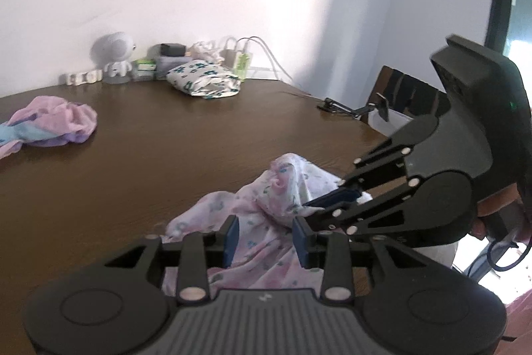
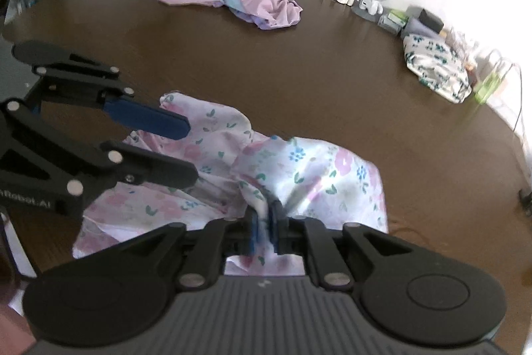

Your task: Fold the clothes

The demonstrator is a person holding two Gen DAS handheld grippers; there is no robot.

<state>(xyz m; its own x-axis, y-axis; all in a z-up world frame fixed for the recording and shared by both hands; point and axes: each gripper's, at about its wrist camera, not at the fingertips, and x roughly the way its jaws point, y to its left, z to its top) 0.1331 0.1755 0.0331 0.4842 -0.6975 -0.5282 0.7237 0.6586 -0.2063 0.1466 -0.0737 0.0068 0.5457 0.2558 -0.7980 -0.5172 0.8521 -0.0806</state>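
The floral garment (image 2: 316,168) lay crumpled on the brown table (image 1: 166,128), at the near edge, right under both tools. In the left wrist view the left gripper (image 1: 267,230) stood released: its blue-padded fingers (image 1: 232,238) were set apart with a clear gap. Cloth showed through that gap from below, and neither pad pressed on it. From the right wrist view the same tool entered at nine o'clock, its two fingers spread one above the other over the garment's left part, with nothing clamped between them. The right gripper (image 2: 265,222) had its pads drawn close together, leaving only a narrow slot, and a raised fold of the garment ran up into that slot at six o'clock. The picture was blurred there, so I could not tell whether the pads squeezed the fold or merely flanked it. In the left wrist view this gripper came in from three o'clock, its fingertips meeting the bunched cloth near the middle of the heap. A hand gripped its handle at the right edge. Well apart from the garment, a pink and blue heap (image 1: 56,122) sat at nine o'clock on the table. A folded bundle with a green print (image 1: 202,79) rested at twelve o'clock by the wall, near a white figurine (image 1: 114,55).
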